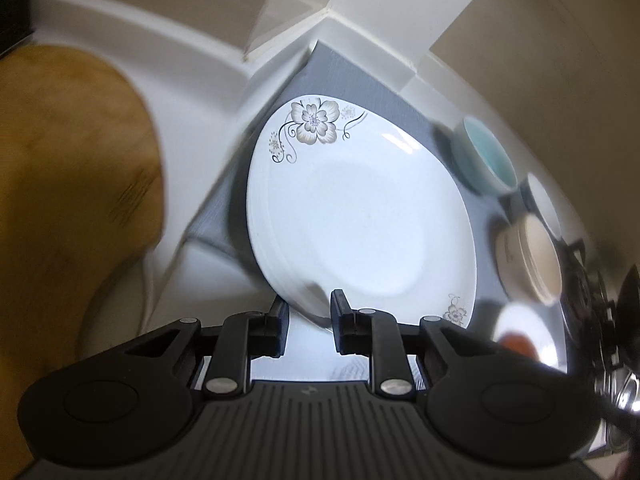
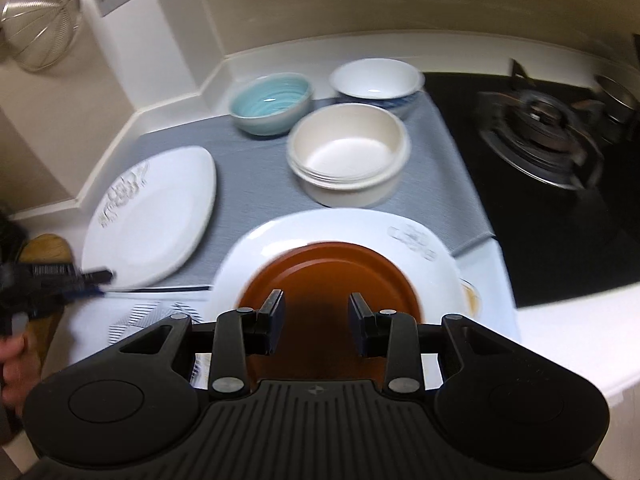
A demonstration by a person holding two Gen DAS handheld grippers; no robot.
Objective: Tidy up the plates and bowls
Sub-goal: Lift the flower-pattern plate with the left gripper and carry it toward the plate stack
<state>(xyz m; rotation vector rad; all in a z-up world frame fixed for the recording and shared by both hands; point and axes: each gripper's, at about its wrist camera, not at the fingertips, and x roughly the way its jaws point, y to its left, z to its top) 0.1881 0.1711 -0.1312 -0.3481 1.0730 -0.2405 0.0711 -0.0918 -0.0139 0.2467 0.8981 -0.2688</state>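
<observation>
My left gripper [image 1: 310, 312] is shut on the near rim of a white square plate with grey flowers [image 1: 360, 208], which tilts above the grey mat [image 1: 344, 76]. The right wrist view shows the same plate [image 2: 156, 216] at the left, with the left gripper [image 2: 100, 278] on its near edge. My right gripper [image 2: 317, 312] stands open over a brown plate [image 2: 332, 272] that lies on another white flowered plate [image 2: 436, 272]. Neither pad touches the brown plate. Behind stand a teal bowl [image 2: 272, 104], a white bowl [image 2: 376, 80] and stacked cream bowls [image 2: 348, 156].
A gas stove [image 2: 540, 132] fills the right side beside the mat [image 2: 260, 172]. A wire strainer [image 2: 40, 20] hangs on the wall at the upper left. A wooden board [image 1: 60, 200] lies left of the plate. A person's hand [image 2: 12, 360] shows at the left edge.
</observation>
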